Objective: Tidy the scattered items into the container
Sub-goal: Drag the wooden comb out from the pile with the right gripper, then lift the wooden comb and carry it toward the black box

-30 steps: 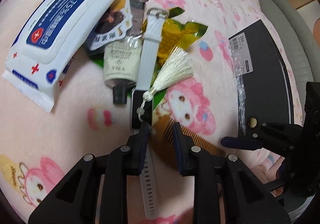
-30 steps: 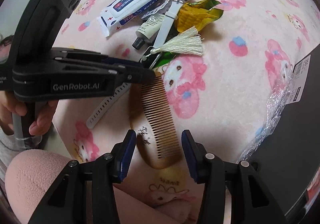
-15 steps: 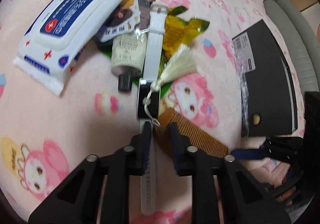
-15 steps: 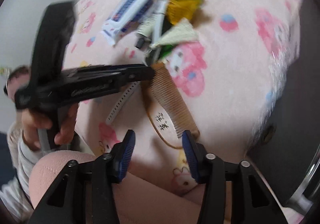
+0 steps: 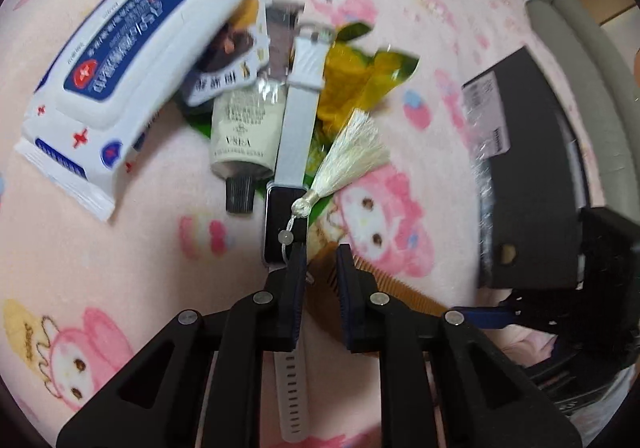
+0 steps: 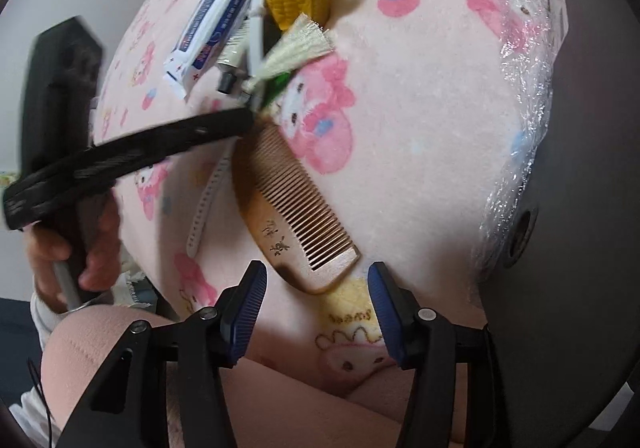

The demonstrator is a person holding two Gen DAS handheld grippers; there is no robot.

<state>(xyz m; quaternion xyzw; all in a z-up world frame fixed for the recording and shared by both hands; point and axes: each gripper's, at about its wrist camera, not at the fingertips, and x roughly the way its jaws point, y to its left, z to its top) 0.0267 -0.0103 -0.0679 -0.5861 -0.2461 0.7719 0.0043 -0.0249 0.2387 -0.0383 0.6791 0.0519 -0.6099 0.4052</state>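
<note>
A wooden comb (image 6: 296,207) with a cream tassel (image 5: 352,155) lies on the pink blanket. My left gripper (image 5: 320,252) has its jaws narrowed around the comb's rounded end (image 5: 324,268), beside a white-strapped watch (image 5: 298,127). My right gripper (image 6: 316,288) is open, its blue pads either side of the comb's near end, just short of it. A wet-wipes pack (image 5: 116,87), a hand cream tube (image 5: 244,135), a yellow-green wrapper (image 5: 356,83) and a small sachet (image 5: 228,63) lie in a pile beyond. The dark container (image 5: 528,175) lies to the right.
The container also shows in the right wrist view (image 6: 592,167), with crinkled plastic wrap (image 6: 524,87) on its edge. The left gripper's body (image 6: 120,155) and the hand holding it cross the left of that view. A grey padded edge (image 5: 592,59) lies beyond the container.
My left gripper's jaws have closed in around the comb's rounded end. My right gripper has swung and the comb now lies slanted between its open pads.
</note>
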